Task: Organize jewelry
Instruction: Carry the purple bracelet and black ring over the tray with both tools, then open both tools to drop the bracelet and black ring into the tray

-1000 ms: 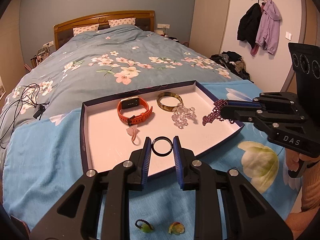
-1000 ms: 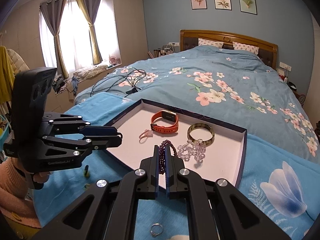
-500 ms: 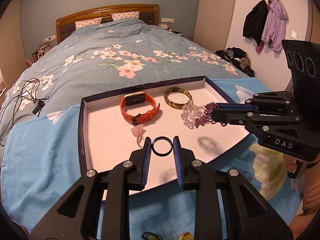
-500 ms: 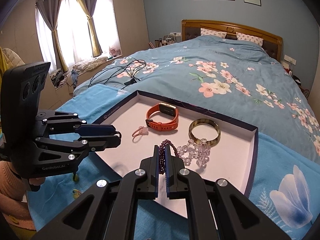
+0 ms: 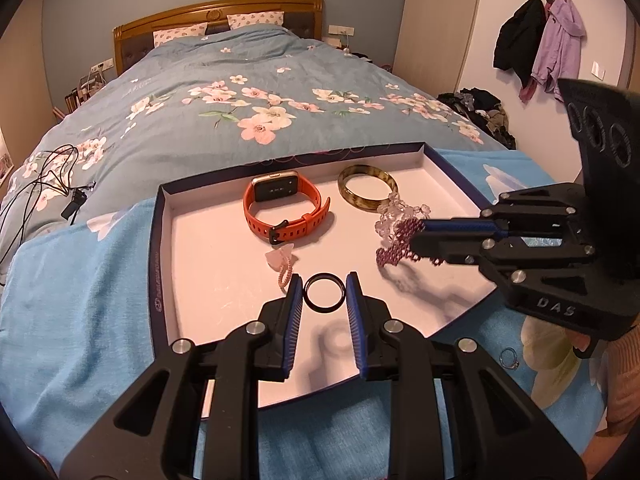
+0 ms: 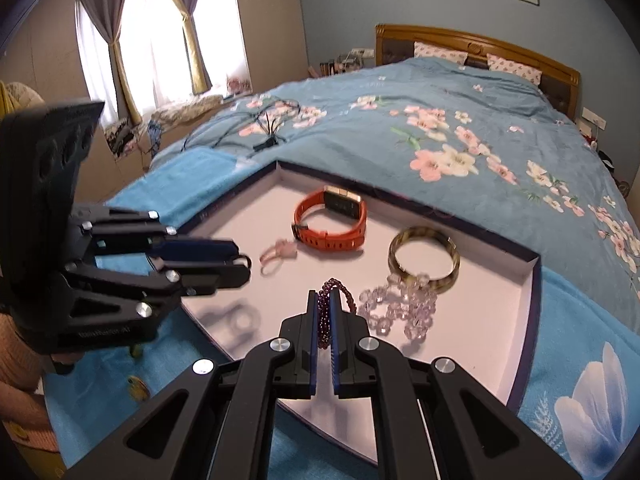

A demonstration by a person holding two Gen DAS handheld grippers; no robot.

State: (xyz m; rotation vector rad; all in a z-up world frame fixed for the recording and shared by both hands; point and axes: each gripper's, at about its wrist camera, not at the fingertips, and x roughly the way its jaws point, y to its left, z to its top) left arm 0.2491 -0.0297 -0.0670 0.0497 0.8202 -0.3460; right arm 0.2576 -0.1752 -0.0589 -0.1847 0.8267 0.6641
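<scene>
A shallow white tray (image 5: 200, 264) with a dark rim lies on the bed; it also shows in the right wrist view (image 6: 480, 312). My left gripper (image 5: 324, 292) is shut on a black ring (image 5: 323, 298) and holds it above the tray's near part. My right gripper (image 6: 325, 308) is shut on a purple bead bracelet (image 6: 338, 292), held above the tray beside a clear bead bracelet (image 6: 396, 308). The purple bracelet (image 5: 398, 246) hangs from the right gripper in the left wrist view. In the tray lie an orange watch (image 5: 286, 210), a brown bangle (image 5: 366, 190) and a small pink ring (image 5: 284, 264).
A silver ring (image 5: 509, 358) lies on the blue cloth right of the tray. A small yellow-green piece (image 6: 136, 386) lies on the cloth left of it. Black cables (image 5: 48, 184) lie on the floral duvet at far left.
Both grippers have moved forward over the tray with their pieces still held. The right gripper with the purple bracelet now sits lower, next to the clear beads.
</scene>
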